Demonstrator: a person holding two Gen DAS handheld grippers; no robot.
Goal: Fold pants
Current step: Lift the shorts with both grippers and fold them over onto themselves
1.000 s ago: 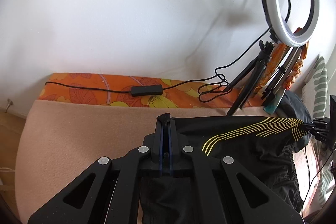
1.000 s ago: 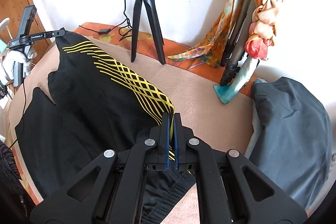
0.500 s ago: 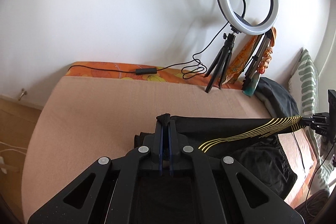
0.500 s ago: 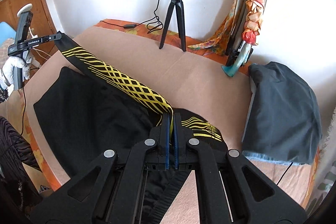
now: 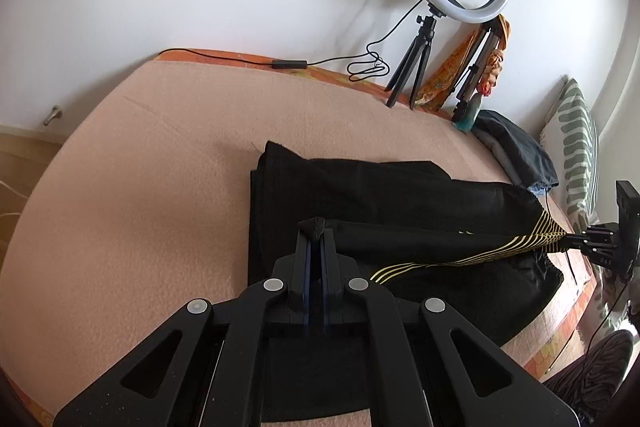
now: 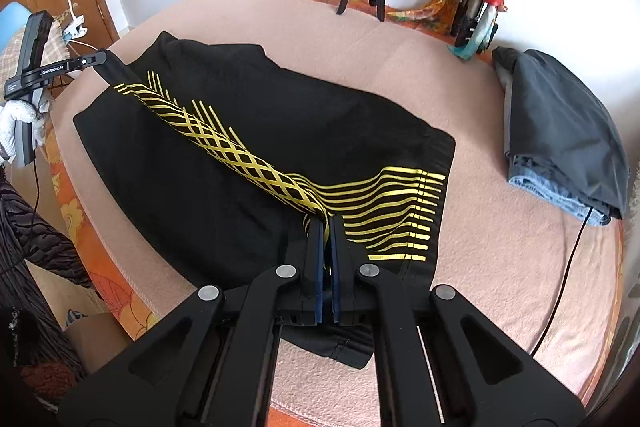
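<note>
While the black pants with yellow wavy stripes (image 6: 248, 131) lie spread on the peach fleece blanket (image 6: 500, 267), both tools pinch one taut fold lifted above them. The left gripper (image 5: 316, 233) is clenched on the black end, the right gripper (image 6: 326, 223) clamped on the striped end. A dark grey folded garment (image 6: 560, 119) sits well apart, toward the right edge.
</note>
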